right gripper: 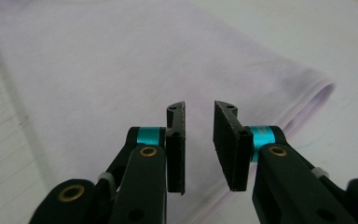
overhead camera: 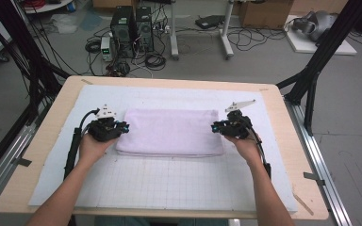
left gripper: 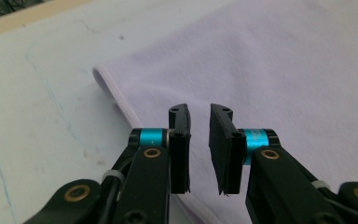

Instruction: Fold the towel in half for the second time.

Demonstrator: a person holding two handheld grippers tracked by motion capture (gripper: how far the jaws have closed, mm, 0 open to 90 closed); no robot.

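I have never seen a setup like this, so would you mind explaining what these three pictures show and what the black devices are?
A person sits at a wooden table and holds a hand-operated set of tongs in each hand; there is no robot arm. The wide picture comes from a fixed camera above, looking forward and down, with the forearms coming in from the bottom. There the left tongs are at one short end of a folded pale lilac towel and the right tongs at the other. The towel lies on a white gridded mat. The two close-ups come from cameras riding on each tool, looking along its black jaws. In both, the jaws stand slightly apart over the towel's edge with nothing pinched between them, so the towel is not held.
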